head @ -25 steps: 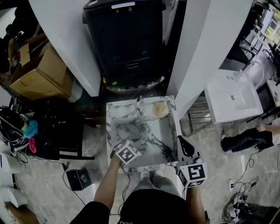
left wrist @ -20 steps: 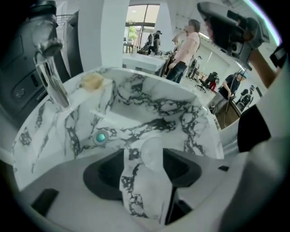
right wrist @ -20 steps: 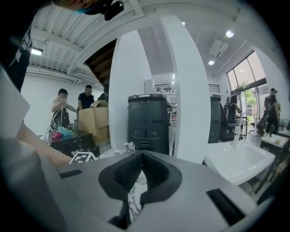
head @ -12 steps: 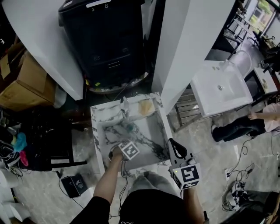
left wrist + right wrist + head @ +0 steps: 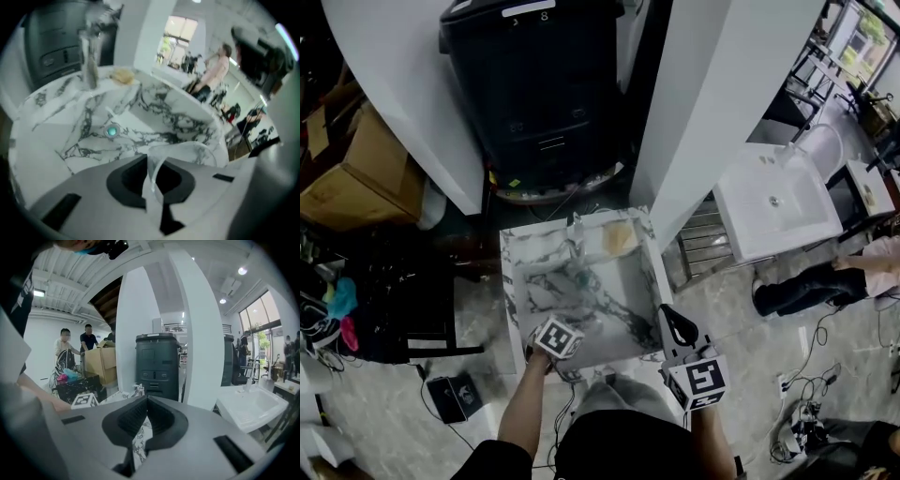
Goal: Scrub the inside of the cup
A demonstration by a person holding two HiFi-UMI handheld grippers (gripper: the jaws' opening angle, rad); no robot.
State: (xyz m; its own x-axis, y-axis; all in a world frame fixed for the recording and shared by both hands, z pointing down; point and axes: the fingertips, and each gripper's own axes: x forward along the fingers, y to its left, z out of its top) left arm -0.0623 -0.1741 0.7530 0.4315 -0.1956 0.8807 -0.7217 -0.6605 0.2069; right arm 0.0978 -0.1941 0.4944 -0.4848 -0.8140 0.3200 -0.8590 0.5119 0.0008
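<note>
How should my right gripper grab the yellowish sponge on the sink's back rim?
Probably from straight above, pinching the sponge across its width: it lies low on the sink's back rim, right of the faucet, leaving only top and sides free. The right gripper is shut and empty; open it first.

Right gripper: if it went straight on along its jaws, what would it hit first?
Probably the tall black bin behind the white-and-grey marble sink. The shut right gripper points over the basin. Depth is unclear.
</note>
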